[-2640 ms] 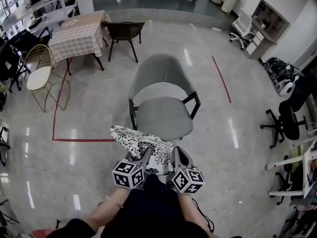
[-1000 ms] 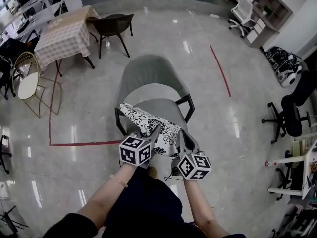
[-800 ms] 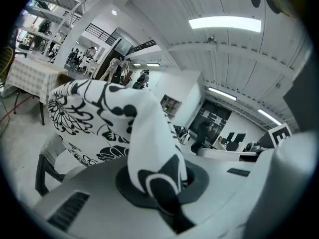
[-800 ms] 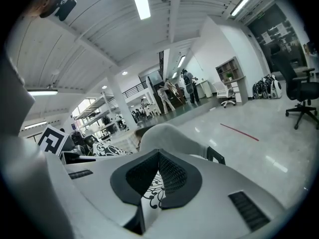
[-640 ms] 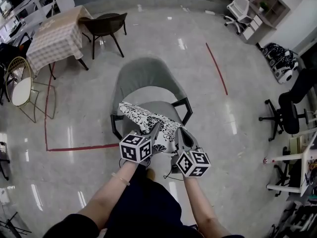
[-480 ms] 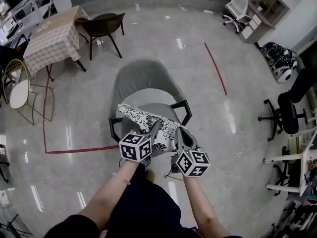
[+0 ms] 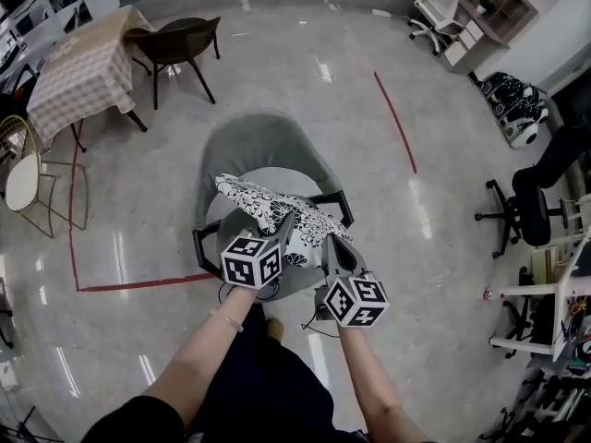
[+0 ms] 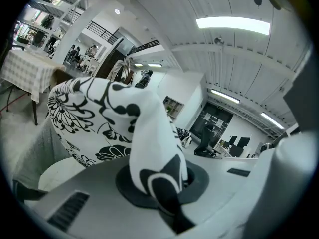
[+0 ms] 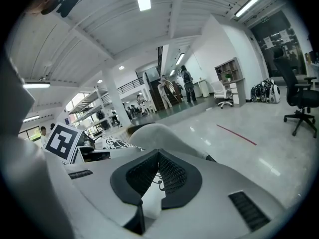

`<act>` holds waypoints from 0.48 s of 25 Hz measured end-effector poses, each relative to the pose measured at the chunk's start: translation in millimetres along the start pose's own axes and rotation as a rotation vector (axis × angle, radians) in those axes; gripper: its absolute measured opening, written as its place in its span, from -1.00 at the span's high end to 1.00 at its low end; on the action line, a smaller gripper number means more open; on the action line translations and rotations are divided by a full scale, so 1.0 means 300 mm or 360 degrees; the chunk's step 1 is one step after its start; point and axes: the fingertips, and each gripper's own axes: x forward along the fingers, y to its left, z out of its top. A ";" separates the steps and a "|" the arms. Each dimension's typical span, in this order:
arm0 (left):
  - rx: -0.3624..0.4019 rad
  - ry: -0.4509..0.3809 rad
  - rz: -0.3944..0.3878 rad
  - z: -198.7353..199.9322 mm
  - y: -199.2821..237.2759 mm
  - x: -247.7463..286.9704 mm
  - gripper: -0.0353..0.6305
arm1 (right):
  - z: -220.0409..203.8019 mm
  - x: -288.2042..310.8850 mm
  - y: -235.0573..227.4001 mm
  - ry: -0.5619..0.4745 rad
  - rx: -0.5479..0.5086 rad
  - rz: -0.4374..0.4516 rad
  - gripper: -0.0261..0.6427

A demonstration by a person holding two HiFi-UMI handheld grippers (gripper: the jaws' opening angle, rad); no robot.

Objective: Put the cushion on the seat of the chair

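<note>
Over the grey chair (image 7: 251,144), floral cushion (image 7: 270,206), left hand-held gripper (image 7: 287,225) and right hand-held gripper (image 7: 330,247) each pinching its near edge

Forearms (image 7: 199,358) stretched forward, side by side. Left gripper (image 7: 284,229), right gripper (image 7: 330,247) tilted slightly down, jaws of each clamped on cushion (image 7: 263,203) edge.

The cushion (image 7: 268,206) is white with a black flower print, and the chair (image 7: 249,146) is grey with a black frame. The left gripper (image 7: 288,220) and right gripper (image 7: 330,241) are pale grey, each bearing a cube of black-and-white squares. The floor (image 7: 443,247) is glossy pale grey with red tape lines (image 7: 395,123); the tablecloth (image 7: 78,72) is beige check.
</note>
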 end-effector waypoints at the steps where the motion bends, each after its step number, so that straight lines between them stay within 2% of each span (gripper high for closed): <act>1: 0.0002 -0.0004 -0.0004 0.005 0.006 0.012 0.80 | -0.002 0.007 -0.001 0.0002 0.0001 -0.0003 0.95; 7: -0.0053 0.0002 0.0018 -0.022 0.055 0.054 0.80 | -0.015 0.036 -0.017 0.0017 0.0016 -0.0017 0.95; 12: -0.0064 0.0121 0.0079 -0.154 0.120 0.062 0.80 | -0.060 0.055 -0.025 0.0066 0.0031 -0.0012 0.95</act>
